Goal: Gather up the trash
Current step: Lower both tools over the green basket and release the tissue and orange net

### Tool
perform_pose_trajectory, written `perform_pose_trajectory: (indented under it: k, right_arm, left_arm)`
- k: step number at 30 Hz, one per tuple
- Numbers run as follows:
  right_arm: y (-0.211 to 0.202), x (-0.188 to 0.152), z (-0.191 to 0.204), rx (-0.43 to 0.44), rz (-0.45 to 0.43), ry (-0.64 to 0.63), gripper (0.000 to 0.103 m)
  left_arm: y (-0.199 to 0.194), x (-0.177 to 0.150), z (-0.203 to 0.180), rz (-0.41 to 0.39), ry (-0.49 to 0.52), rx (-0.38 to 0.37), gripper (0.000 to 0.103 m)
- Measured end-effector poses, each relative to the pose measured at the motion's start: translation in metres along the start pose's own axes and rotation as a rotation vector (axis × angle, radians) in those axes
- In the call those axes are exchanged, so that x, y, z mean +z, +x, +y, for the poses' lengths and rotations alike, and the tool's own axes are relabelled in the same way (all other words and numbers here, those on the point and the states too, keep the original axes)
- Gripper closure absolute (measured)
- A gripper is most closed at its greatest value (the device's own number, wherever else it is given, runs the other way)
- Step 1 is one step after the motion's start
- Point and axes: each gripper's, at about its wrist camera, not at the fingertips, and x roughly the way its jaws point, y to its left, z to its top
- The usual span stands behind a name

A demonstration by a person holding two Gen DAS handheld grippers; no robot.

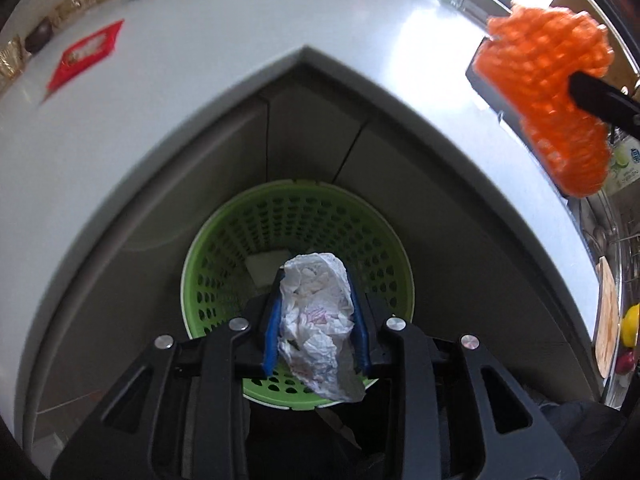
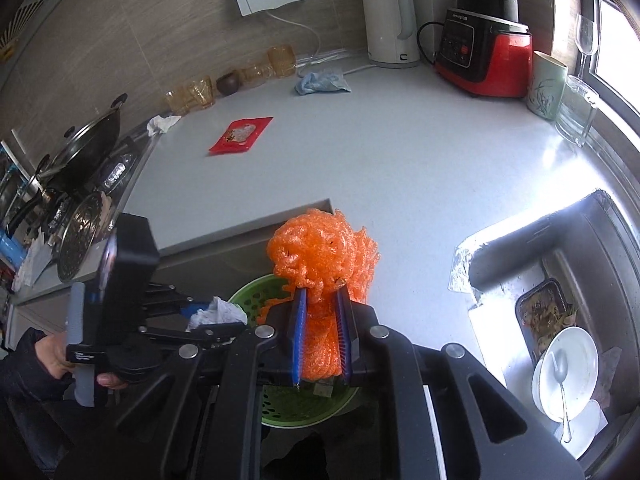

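Observation:
My left gripper (image 1: 316,276) is shut on a crumpled white plastic wrapper (image 1: 318,320) and holds it right above the green perforated bin (image 1: 240,240), which stands on the floor in the counter's inner corner. A white scrap lies inside the bin. My right gripper (image 2: 320,294) is shut on a bunch of orange foam netting (image 2: 320,252), held above the counter edge over the bin (image 2: 248,296). The netting also shows in the left wrist view (image 1: 548,92). The left gripper with its wrapper (image 2: 218,312) shows in the right wrist view. A red snack packet (image 2: 240,136) lies on the counter.
On the white counter (image 2: 400,152) stand a white kettle (image 2: 390,20), a red blender (image 2: 484,40), amber glasses (image 2: 236,76), a blue cloth (image 2: 322,82) and a crumpled tissue (image 2: 162,124). A stove with wok (image 2: 88,140) is left. A sink with dishes (image 2: 560,340) is right.

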Motion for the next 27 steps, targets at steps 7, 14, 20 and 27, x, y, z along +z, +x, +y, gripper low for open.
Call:
perform_pose_trajectory:
  k: [7, 14, 20, 27]
  right_arm:
    - [0.000, -0.011, -0.004, 0.002, 0.011, 0.020, 0.087]
    - [0.001, -0.016, 0.000, 0.015, 0.019, 0.015, 0.087]
    - [0.008, -0.022, 0.011, 0.046, 0.043, -0.023, 0.085]
    - [0.036, -0.039, 0.029, 0.093, 0.113, -0.086, 0.085]
  left_arm:
    - [0.008, -0.009, -0.010, 0.037, 0.017, 0.039, 0.032]
    - [-0.025, -0.002, 0.005, -0.037, -0.037, 0.082, 0.019]
    - [-0.087, 0.000, 0.037, -0.194, -0.159, 0.174, 0.008]
    - [-0.137, -0.006, 0.075, -0.273, -0.273, 0.279, 0.008]
